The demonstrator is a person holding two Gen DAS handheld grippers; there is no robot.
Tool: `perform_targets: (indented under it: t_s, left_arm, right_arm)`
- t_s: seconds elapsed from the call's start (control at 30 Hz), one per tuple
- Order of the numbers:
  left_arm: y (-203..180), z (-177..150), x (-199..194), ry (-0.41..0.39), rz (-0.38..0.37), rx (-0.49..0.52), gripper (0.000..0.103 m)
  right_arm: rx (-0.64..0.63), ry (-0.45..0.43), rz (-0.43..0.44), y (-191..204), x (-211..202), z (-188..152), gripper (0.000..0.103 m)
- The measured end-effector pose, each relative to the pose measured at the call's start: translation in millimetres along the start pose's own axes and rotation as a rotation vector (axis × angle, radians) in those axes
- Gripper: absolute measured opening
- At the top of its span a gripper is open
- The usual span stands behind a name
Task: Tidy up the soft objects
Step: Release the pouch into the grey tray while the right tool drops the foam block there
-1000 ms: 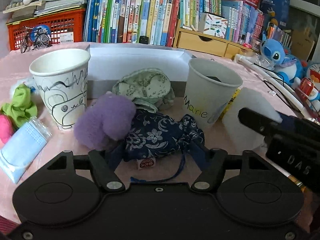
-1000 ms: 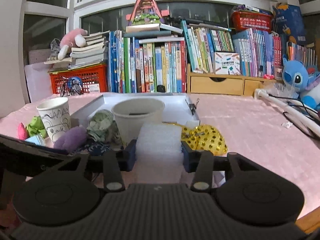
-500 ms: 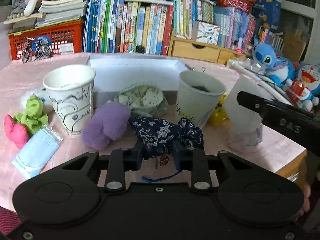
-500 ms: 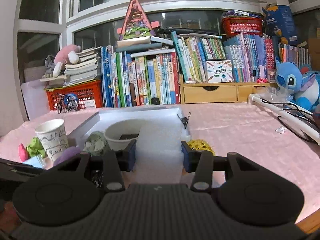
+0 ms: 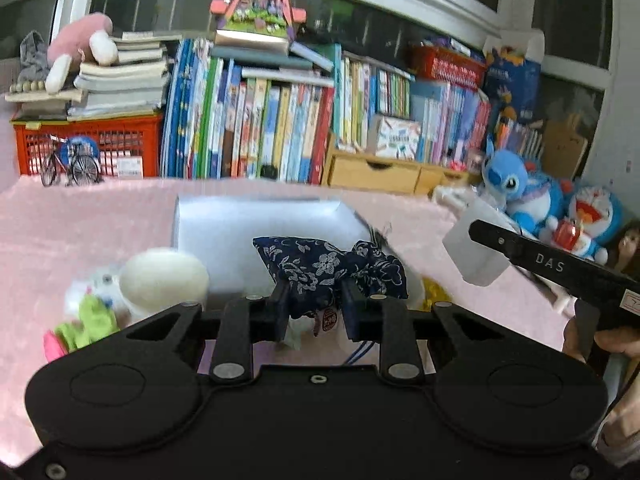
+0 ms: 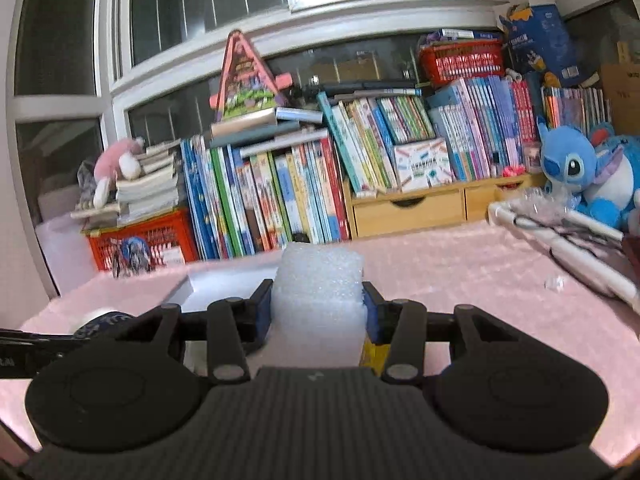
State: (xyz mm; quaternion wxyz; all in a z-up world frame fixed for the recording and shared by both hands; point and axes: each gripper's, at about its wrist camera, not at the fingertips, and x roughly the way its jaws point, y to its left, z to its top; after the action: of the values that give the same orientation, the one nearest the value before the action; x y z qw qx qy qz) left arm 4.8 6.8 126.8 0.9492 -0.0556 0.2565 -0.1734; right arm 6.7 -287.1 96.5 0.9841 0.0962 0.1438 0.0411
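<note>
Foam block (image 6: 318,292) fills the right jaws; only the left view shows jaws just closed on the floral pouch (image 5: 328,268).

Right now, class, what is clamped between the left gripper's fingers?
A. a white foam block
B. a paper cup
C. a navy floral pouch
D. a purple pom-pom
C: the left gripper pinches the navy floral pouch; the foam block sits in the right gripper.

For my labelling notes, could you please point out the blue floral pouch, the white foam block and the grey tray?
blue floral pouch (image 5: 320,264), left wrist view, patterned cloth body.
white foam block (image 6: 320,280), right wrist view, front face.
grey tray (image 5: 224,240), left wrist view, bare floor.
</note>
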Motion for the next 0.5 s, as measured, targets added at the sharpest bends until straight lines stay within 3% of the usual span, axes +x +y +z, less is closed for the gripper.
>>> perform_targets:
  t_s: [0.2,0.5]
  left_arm:
    - [9.0,47.7,22.1,-0.025,0.03,-0.001,0.024]
    - [33.8,102.0,124.0,0.148,0.01,-0.1,0.024]
  right_arm:
    - [0.006,0.038,0.064,-6.0,30.5,35.7,0.05]
    - [0.016,0.192,0.133,-5.6,112.3,70.4,0.05]
